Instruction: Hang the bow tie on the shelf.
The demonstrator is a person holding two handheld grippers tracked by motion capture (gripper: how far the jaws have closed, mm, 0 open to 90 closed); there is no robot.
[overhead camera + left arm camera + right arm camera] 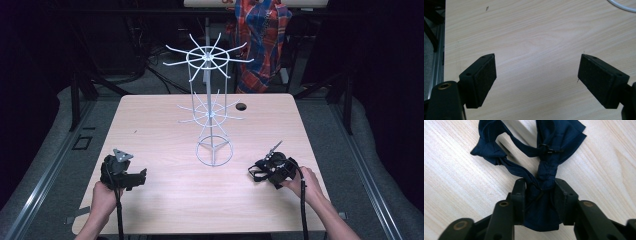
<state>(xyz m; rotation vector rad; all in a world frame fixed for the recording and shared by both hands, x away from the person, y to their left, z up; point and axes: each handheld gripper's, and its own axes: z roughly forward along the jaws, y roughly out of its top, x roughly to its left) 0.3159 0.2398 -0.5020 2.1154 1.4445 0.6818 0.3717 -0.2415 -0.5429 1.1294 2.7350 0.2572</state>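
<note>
A dark blue bow tie (pixel 559 137) with a thin strap lies on the wooden table (pixel 150 130) at the front right. My right gripper (pixel 540 185) is shut on its middle knot, and the pads press the cloth from both sides. In the high view the right gripper (pixel 261 173) lies low on the table and points left, with the bow tie (pixel 254 175) dark at its tips. My left gripper (pixel 142 176) rests at the front left, held by a hand. Its jaws stand wide apart in the left gripper view (pixel 537 72), with bare wood between them.
A tall white wire rack (pixel 209 102) with two tiers of spoke hooks stands mid-table; its base ring (pixel 621 6) shows at the top right of the left gripper view. A cable hole (pixel 241 106) sits behind it. A plaid cloth (pixel 262 35) hangs beyond the table.
</note>
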